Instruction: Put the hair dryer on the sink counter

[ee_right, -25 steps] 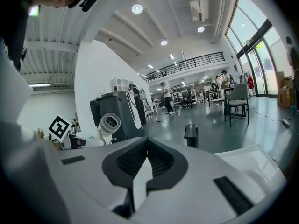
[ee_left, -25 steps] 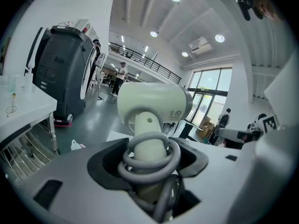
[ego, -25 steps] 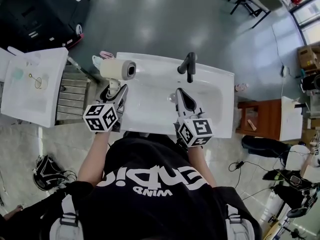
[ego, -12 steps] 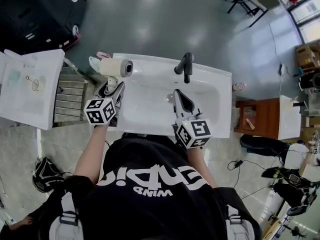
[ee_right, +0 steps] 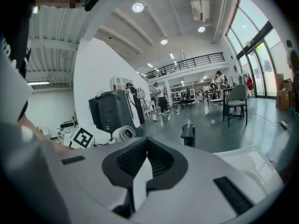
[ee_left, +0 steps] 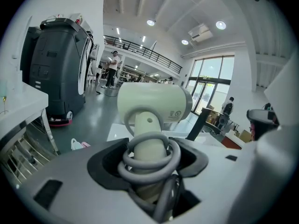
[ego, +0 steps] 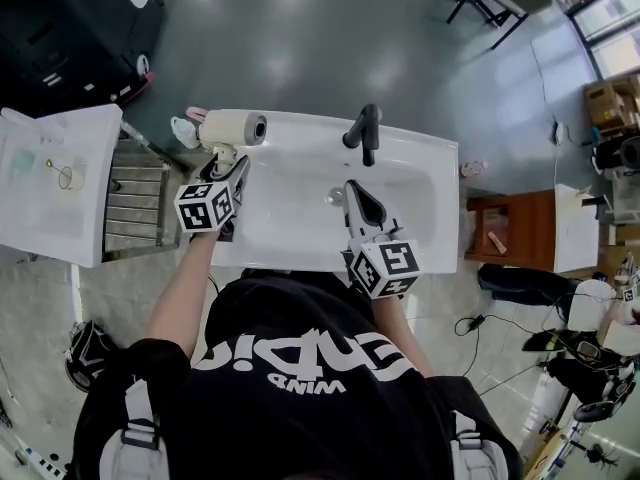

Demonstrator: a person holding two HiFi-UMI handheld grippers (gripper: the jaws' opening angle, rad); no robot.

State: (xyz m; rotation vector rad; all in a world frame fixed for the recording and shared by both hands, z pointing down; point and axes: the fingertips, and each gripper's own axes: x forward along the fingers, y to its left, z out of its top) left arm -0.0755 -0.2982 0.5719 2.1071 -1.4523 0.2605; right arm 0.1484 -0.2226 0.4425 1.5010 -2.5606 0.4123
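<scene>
A cream hair dryer with a grey cord coiled round its handle hangs over the back left corner of the white sink counter. My left gripper is shut on its handle. In the left gripper view the dryer stands upright, barrel across, and the left gripper clamps the handle and cord. I cannot tell whether the dryer touches the counter. My right gripper hovers over the basin, shut and empty. In the right gripper view the right gripper points at the black faucet, with the dryer to its left.
The black faucet stands at the back middle of the basin. Left of the counter are a metal rack and another white sink unit. A black machine is at the far left, a brown cabinet at the right.
My left gripper has carried the hair dryer a little farther from me, toward the counter's back left corner. The right gripper has stayed over the basin.
</scene>
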